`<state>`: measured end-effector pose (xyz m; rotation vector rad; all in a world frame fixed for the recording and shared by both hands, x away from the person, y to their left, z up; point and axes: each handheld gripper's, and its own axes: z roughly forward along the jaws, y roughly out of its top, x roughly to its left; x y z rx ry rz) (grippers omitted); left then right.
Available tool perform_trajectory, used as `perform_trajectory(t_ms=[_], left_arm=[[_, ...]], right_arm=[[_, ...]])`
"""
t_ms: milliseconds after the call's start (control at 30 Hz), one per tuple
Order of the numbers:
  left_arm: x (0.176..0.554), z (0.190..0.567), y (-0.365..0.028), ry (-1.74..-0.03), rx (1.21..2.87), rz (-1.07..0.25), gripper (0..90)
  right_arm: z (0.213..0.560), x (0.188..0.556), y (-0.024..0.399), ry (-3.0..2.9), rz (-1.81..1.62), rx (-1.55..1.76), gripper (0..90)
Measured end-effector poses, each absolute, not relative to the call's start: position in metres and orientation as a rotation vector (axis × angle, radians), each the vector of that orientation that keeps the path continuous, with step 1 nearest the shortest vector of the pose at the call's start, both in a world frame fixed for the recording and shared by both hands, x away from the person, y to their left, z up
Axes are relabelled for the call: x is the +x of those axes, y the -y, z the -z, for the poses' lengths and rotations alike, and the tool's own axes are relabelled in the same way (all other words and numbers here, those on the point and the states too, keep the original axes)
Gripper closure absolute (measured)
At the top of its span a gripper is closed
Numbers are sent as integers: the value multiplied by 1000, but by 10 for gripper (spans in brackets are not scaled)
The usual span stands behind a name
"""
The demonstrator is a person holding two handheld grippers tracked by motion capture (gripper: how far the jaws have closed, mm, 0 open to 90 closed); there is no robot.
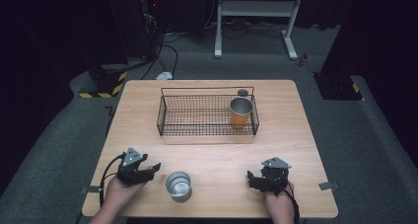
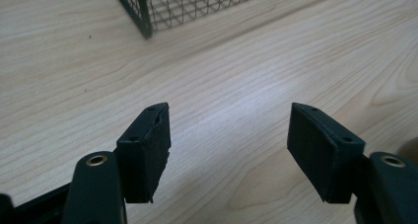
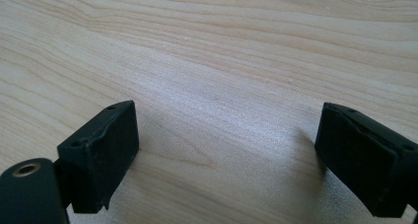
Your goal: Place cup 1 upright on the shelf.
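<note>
A silver metal cup (image 1: pixel 178 184) stands upright near the table's front edge, between my two hands. Just left of it my left gripper (image 1: pixel 155 168) rests low over the wood; in the left gripper view its jaws (image 2: pixel 229 135) stand apart with bare table between them. To the right of the cup my right gripper (image 1: pixel 251 178) sits near the front edge, its jaws (image 3: pixel 226 145) wide apart over bare wood. A black wire basket (image 1: pixel 160 118) stands at the middle back. An orange cup with a metal rim (image 1: pixel 240 112) stands upright in its right end.
The wooden table (image 1: pixel 296 135) has open wood on both sides of the basket. The basket's corner (image 2: pixel 143 12) shows at the top of the left gripper view. A small dark round object (image 1: pixel 242 92) lies behind the basket. Cables and a white stand are on the floor beyond.
</note>
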<state>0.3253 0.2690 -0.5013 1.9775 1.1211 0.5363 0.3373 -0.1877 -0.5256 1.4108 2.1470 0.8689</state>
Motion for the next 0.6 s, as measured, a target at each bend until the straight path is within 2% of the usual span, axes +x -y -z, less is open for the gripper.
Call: perform_trajectory(t_ms=[300, 400, 600], left_arm=[[312, 479, -266, -1017, 1878, -548, 355], [306, 473, -263, -985, 1871, -596, 354], [301, 467, -258, -971, 1857, -595, 344]], right_arm=[[526, 337, 188, -2150, -870, 1406, 94], [526, 337, 188, -2150, -870, 1406, 94], [525, 338, 187, -2161, -872, 1398, 93]])
